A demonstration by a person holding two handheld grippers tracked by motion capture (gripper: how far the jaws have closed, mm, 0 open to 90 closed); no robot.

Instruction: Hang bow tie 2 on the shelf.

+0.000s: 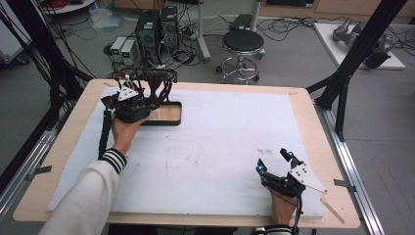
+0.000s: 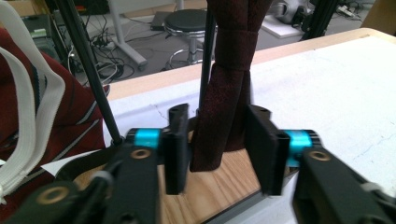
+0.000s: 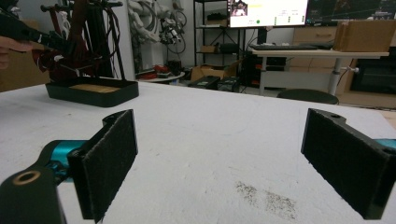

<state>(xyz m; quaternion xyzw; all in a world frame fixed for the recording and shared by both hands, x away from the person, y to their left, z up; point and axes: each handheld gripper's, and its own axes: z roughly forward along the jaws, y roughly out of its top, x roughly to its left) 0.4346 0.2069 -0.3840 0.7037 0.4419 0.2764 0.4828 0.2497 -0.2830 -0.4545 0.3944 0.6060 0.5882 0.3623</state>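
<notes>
A black tray (image 1: pixel 169 115) with a wooden floor (image 2: pixel 219 186) sits at the table's far left and bears a thin black rack (image 2: pixel 88 70) hung with dark red ties (image 1: pixel 156 85). My left gripper (image 1: pixel 144 103) reaches in at the rack. In the left gripper view one dark red tie (image 2: pixel 224 107) hangs between its pads, with a gap on the right side, so my left gripper (image 2: pixel 217 140) is open. A striped red tie (image 2: pixel 70 116) and a white strap (image 2: pixel 28 102) hang to the left. My right gripper (image 1: pixel 273 161) rests at the front right, open wide (image 3: pixel 219 154) with nothing between its pads.
The white sheet (image 1: pixel 220 147) covers most of the wooden table. A dark smudge (image 1: pixel 264 152) lies just ahead of the right gripper. Beyond the far edge stand a stool (image 1: pixel 242 44) and computer cases (image 1: pixel 156 29). A black frame post (image 1: pixel 352 63) rises at the right.
</notes>
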